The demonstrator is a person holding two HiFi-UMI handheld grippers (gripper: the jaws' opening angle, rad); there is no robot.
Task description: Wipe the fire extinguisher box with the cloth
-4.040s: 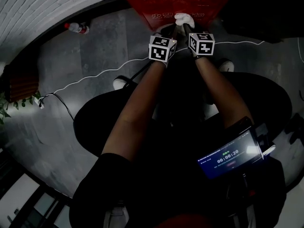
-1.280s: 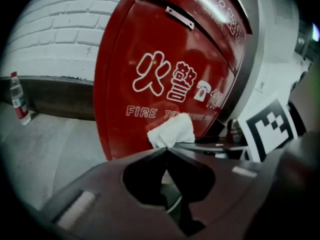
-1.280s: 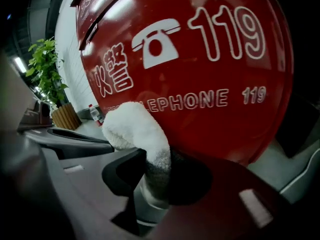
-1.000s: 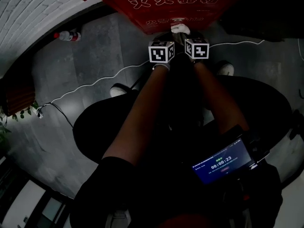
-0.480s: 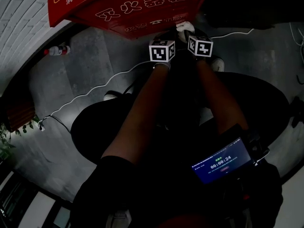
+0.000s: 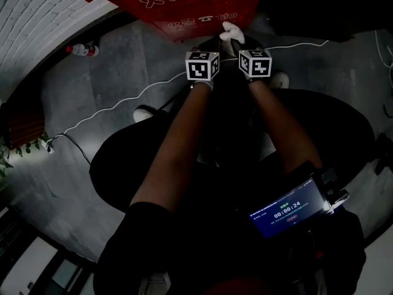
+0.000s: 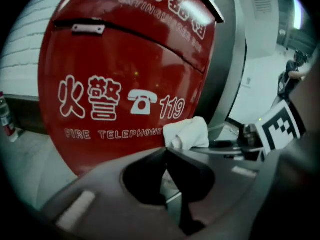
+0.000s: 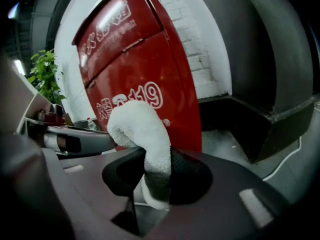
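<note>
**Head view.**
- Box (image 6: 184, 5): red, white lettering, at the top edge, standing on the floor (image 6: 98, 85) against a brick wall (image 6: 31, 11).
- Cloth (image 6: 231, 34): white, bunched, just below the box's lower front edge.
- Left tongs (image 6: 216, 47) and right tongs (image 6: 234, 42): side by side, both pointed at the box, marker cubes near each other.
- Bottle (image 6: 81, 50): lying on the floor, left of the box.
- Cable (image 6: 123, 106): white, trailing across the floor.
- Plant (image 6: 5, 155): at the left edge.
- Screen (image 6: 288, 206): lit, lower right.

**Left gripper view.**
- Left tongs (image 7: 166, 154): jaws closed tip to tip, nothing between them, aimed at the box front (image 7: 125, 84).
- The box lid is hinged at the top, with a telephone sign and "119" on the front panel.
- The cloth (image 7: 186, 133) shows against the box's lower right corner. Contact cannot be told.
- The right tongs' cube shows beside it at the right.

**Right gripper view.**
- Right tongs (image 8: 150, 169): jaws clamped on the cloth (image 8: 142, 131), which rises from between them in a rounded fold towards the box (image 8: 140, 79).
- The left tongs lie alongside, at the left.
- The plant (image 8: 42, 79) is behind them.
</note>
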